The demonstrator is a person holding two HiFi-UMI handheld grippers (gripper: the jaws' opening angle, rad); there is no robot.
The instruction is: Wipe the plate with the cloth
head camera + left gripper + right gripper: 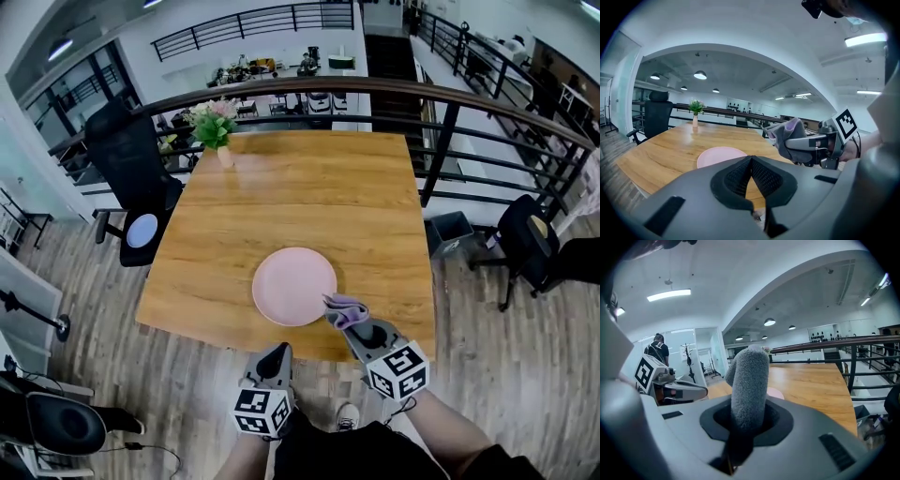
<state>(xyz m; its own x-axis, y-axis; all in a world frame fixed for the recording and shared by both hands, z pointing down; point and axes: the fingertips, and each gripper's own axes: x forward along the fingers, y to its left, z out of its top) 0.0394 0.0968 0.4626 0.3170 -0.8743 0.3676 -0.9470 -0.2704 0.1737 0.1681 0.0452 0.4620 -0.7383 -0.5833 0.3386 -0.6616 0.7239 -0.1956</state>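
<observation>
A pink plate [294, 286] lies on the wooden table [291, 197] near its front edge; it also shows as the plate [719, 156] in the left gripper view. My right gripper [349, 323] is shut on a grey-lilac cloth [345, 310], held at the plate's right rim. In the right gripper view the cloth [749, 385] stands folded between the jaws and hides most of the plate. My left gripper [276, 358] is shut and empty, in front of the table edge, short of the plate. Its closed jaws [751, 164] point at the table, with the right gripper [787, 136] and cloth to their right.
A small vase of flowers [215, 127] stands at the table's far left corner. A black office chair [131, 178] is at the left side, another chair [530, 246] at the right. A dark railing [450, 112] runs behind the table.
</observation>
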